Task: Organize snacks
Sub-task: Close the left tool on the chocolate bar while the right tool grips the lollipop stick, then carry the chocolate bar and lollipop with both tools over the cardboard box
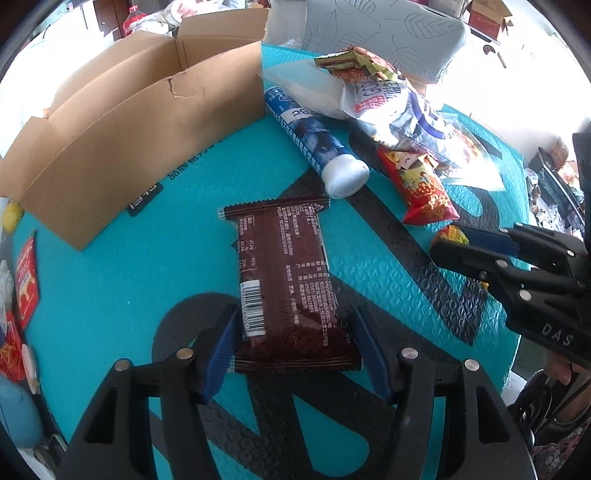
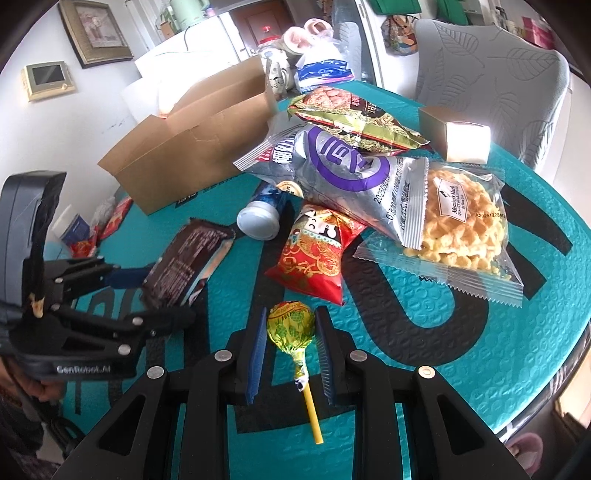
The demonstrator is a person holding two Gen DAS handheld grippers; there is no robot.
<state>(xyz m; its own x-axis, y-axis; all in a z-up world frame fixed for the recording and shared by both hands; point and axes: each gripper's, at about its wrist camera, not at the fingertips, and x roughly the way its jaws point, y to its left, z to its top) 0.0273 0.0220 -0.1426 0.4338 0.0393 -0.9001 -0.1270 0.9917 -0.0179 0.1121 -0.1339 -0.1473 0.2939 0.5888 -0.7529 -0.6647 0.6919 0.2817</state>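
Two grippers over a teal mat (image 2: 480,369): left gripper (image 1: 291,343) jaws clamping the brown wrapper (image 1: 288,280), right gripper (image 2: 290,354) jaws closed on the lollipop (image 2: 290,326).

A round table spread with a teal embossed mat (image 2: 480,369) bearing large black lettering fills the foreground of a cluttered, brightly lit room. Behind it stands a chair in a pale grey cover printed with leaf outlines (image 2: 491,74), while a framed picture (image 2: 96,31) and a small wall-mounted intercom panel (image 2: 48,79) hang on the white wall at left. Strong daylight washes out the far side of the room in the left wrist view, where an open cardboard carton (image 1: 487,16) sits near the top edge and dark shelving (image 1: 554,184) crowds the right.
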